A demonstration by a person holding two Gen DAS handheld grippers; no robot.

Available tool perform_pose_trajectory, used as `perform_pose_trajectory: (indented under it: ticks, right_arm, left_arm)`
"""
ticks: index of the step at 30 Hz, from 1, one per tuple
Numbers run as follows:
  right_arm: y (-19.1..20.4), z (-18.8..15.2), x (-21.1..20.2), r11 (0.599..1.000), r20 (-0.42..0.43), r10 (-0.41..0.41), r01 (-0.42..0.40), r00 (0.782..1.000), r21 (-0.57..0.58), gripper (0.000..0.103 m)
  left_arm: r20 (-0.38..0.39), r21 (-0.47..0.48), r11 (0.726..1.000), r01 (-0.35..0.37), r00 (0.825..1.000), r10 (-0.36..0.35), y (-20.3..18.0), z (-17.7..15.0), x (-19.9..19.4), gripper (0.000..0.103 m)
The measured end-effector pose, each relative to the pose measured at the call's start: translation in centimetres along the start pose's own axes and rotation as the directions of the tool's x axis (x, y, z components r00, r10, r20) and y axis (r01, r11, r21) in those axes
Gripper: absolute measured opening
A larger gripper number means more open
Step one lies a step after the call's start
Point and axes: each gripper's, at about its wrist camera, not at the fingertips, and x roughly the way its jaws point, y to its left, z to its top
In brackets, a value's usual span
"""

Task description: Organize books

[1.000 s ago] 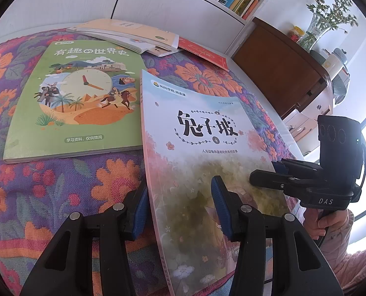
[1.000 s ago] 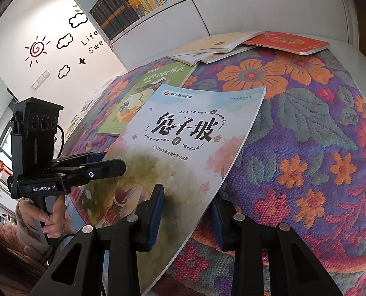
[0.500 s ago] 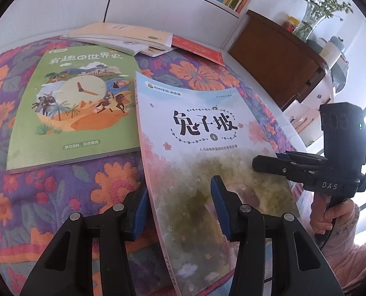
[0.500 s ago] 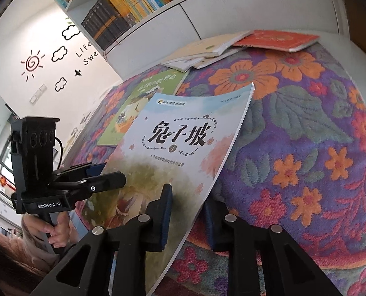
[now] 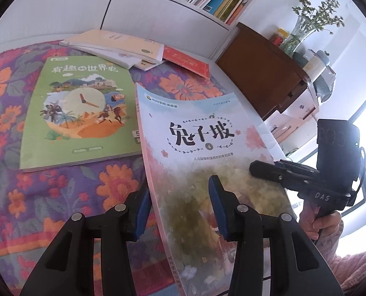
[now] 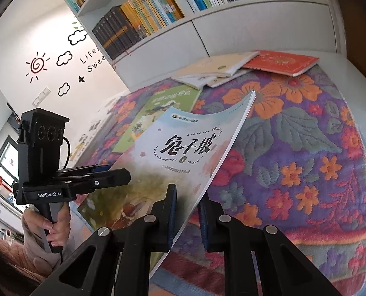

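A pale blue storybook (image 5: 202, 133) hangs tilted and bowed above the flowered cloth, carried between both grippers. My left gripper (image 5: 180, 209) straddles its spine edge, jaws closing, pads against the cover. From the right wrist view the left gripper (image 6: 113, 172) clamps that same side. My right gripper (image 6: 186, 214) pinches the storybook's (image 6: 183, 148) open page edge, jaws closing with the pages between the pads. The right gripper (image 5: 254, 169) also shows in the left wrist view, biting the book's right edge. A green book (image 5: 79, 113) with a clock on its cover lies flat to the left.
A loose pile of cream books (image 5: 123, 46) and a red book (image 5: 185, 60) lie at the table's far edge below a filled bookshelf (image 6: 145, 17). A brown cabinet (image 5: 264, 74) with a flower vase (image 5: 301, 32) stands to the right. A hand (image 6: 49, 224) holds each handle.
Both grippers rose and the storybook came up off the cloth with them, its cover bowing. The right gripper's jaws narrowed onto the page edge; the left jaws narrowed slightly.
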Motion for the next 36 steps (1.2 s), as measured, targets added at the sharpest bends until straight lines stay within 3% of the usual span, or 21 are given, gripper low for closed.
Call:
perform_pose_trajectory:
  ticks: [7,13,20,25,36]
  right_arm:
    - [4.1,0.6,-1.2,0.997,0.046,-0.024,0.027,0.999,-0.072,0.016]
    - [8.0,1.6,-1.2,0.992,0.071,-0.034,0.042,0.997,-0.118,0.016]
    - [13.2,4.2,0.6,0.987,0.084,-0.021,0.034,0.996,-0.156,0.016]
    - [17.4,6.2,3.0,0.981,0.077,-0.001,0.016,0.997,-0.192,0.016]
    - [24.5,10.1,11.2,0.972,0.014,0.113,-0.108,0.993,-0.210,0.016]
  left_arm:
    - [0.019,-0.027,0.998,0.050,0.999,-0.050,1.4,0.4,-3.2,0.041]
    - [0.046,-0.017,0.999,0.048,0.998,-0.048,2.9,1.1,-6.3,0.041]
    - [0.067,-0.037,0.995,0.089,0.994,-0.086,7.1,2.7,-11.2,0.041]
    - [0.116,-0.040,0.998,0.046,0.992,-0.041,10.1,3.6,-15.2,0.041]
    - [0.161,-0.102,0.992,-0.069,0.983,0.085,17.6,3.9,-21.3,0.041]
